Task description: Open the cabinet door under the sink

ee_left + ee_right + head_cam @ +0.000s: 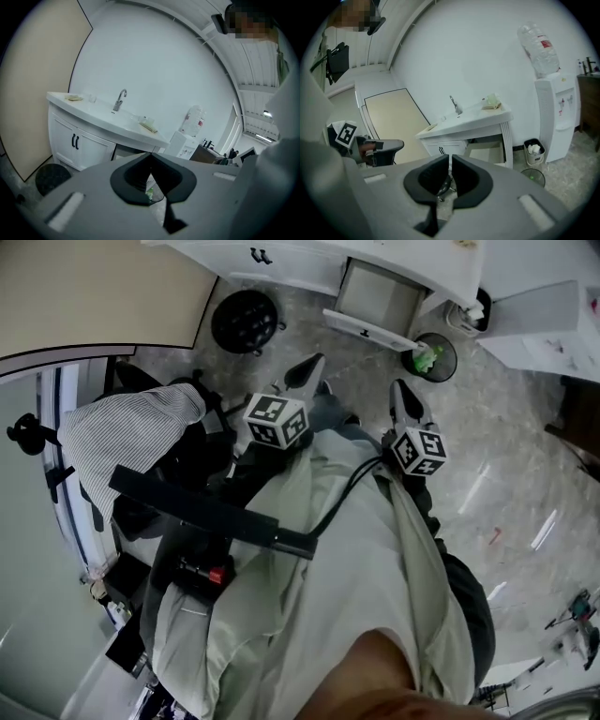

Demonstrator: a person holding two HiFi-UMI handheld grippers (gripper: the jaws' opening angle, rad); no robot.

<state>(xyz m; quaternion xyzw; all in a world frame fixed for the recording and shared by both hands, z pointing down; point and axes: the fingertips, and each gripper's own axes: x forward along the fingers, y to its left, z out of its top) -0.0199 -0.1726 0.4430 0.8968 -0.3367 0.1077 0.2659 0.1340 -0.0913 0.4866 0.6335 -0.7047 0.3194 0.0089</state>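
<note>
The white sink cabinet stands ahead across the floor. One door hangs swung out, showing a beige compartment; beside it two doors with black handles are closed. Both grippers are held in the air well short of the cabinet and touch nothing. My left gripper is shut, its pads meeting with nothing between them. My right gripper is shut too, with only a thin slit between its empty pads.
A black round stool stands left of the open door and a small round bin to its right. A water dispenser with a white waste bin flanks the cabinet. A chair with striped cloth is at my left.
</note>
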